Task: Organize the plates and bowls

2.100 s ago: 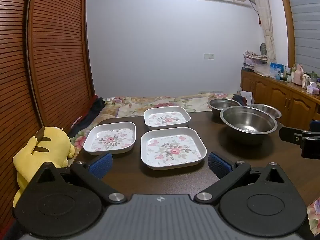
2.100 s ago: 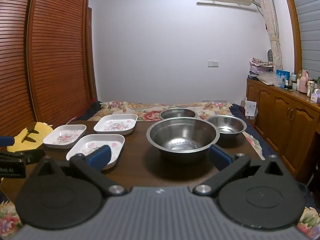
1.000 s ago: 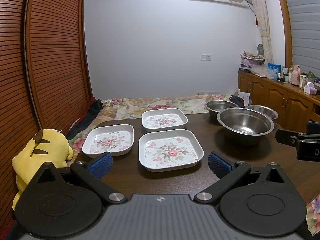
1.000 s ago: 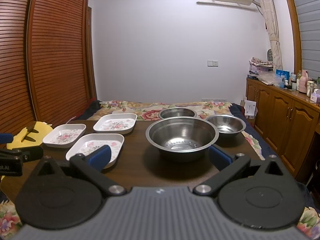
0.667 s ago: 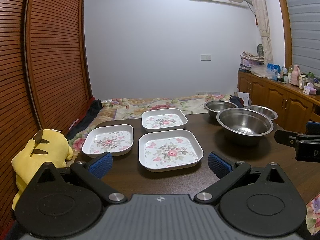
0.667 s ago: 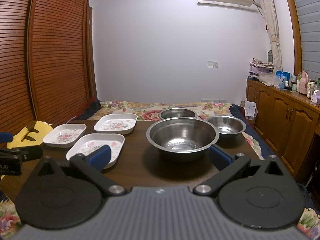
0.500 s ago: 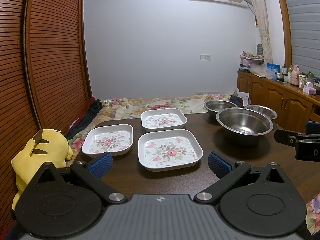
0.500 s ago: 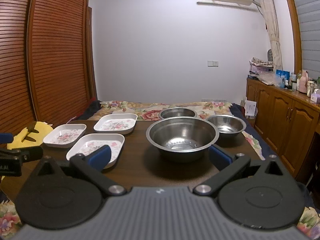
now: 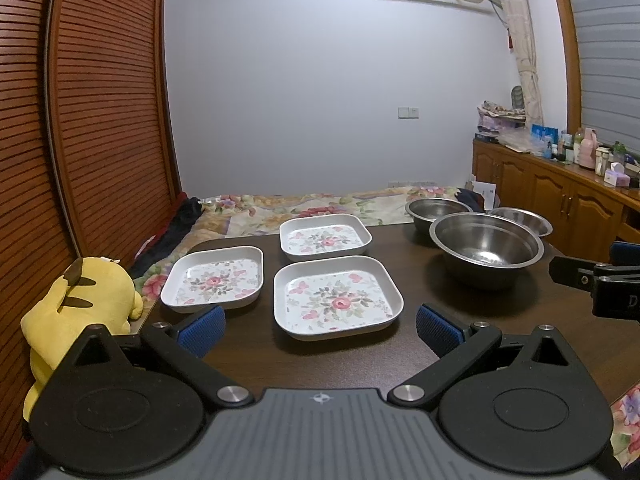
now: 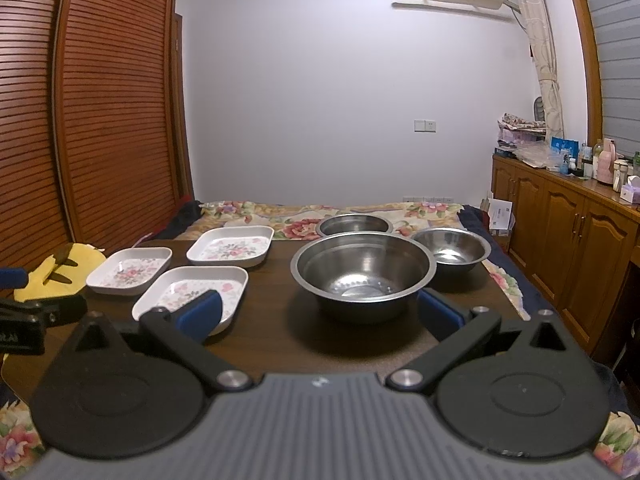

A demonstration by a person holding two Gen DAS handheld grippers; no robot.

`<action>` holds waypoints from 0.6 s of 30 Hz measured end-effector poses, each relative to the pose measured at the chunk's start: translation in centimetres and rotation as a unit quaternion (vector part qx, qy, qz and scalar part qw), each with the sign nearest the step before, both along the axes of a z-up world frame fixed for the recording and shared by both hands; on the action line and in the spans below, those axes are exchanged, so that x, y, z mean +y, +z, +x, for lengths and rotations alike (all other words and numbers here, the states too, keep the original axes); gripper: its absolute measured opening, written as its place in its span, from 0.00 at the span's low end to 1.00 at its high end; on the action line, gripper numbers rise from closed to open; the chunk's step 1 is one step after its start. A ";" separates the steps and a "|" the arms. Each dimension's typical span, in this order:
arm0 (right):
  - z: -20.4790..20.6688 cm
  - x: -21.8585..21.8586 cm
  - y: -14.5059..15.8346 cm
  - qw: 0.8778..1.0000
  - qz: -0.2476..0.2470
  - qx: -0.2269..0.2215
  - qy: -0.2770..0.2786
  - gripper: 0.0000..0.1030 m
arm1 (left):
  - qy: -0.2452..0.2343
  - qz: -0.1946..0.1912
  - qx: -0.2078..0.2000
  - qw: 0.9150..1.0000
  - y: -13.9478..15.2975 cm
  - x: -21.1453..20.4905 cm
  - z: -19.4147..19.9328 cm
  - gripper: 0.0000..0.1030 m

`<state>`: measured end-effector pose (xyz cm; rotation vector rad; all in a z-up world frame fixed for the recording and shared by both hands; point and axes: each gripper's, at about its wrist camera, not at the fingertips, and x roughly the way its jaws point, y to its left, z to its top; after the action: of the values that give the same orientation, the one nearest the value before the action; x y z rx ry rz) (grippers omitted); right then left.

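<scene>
Three square white floral plates lie on the dark wooden table (image 9: pixel 248 356): a near plate (image 9: pixel 337 297), a left plate (image 9: pixel 214 279) and a far plate (image 9: pixel 325 237). To their right stand a large steel bowl (image 9: pixel 486 250) and two smaller steel bowls (image 9: pixel 436 212) (image 9: pixel 522 220). My left gripper (image 9: pixel 320 330) hangs open just short of the near plate, holding nothing. In the right wrist view my right gripper (image 10: pixel 320 312) is open in front of the large bowl (image 10: pixel 362 274), with the near plate (image 10: pixel 192 290) at its left finger.
A yellow plush toy (image 9: pixel 76 312) sits off the table's left edge. A floral bedspread (image 9: pixel 320 206) lies beyond the table. Wooden cabinets (image 10: pixel 568 240) with bottles run along the right wall. Slatted wooden doors (image 9: pixel 80 120) line the left.
The left gripper's view has drifted slightly, with the plates and bowls shifting a little left and up. The right gripper has stayed nearly still. Both stay open.
</scene>
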<state>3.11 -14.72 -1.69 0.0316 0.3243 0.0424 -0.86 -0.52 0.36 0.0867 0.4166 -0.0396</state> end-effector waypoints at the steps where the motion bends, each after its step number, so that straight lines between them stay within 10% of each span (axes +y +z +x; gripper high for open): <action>1: 0.0 0.0 0.0 1.000 0.000 0.000 0.000 1.00 | 0.000 0.000 0.001 1.000 -0.1 0.0 0.1 1.00; 18: 0.4 0.0 -0.8 1.000 0.001 0.010 0.001 1.00 | 0.003 -0.006 0.031 0.999 -1.4 0.9 1.2 1.00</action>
<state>3.49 -14.68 -2.51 0.0346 0.3435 0.0450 0.36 0.35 -1.05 0.0732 0.4786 -0.0392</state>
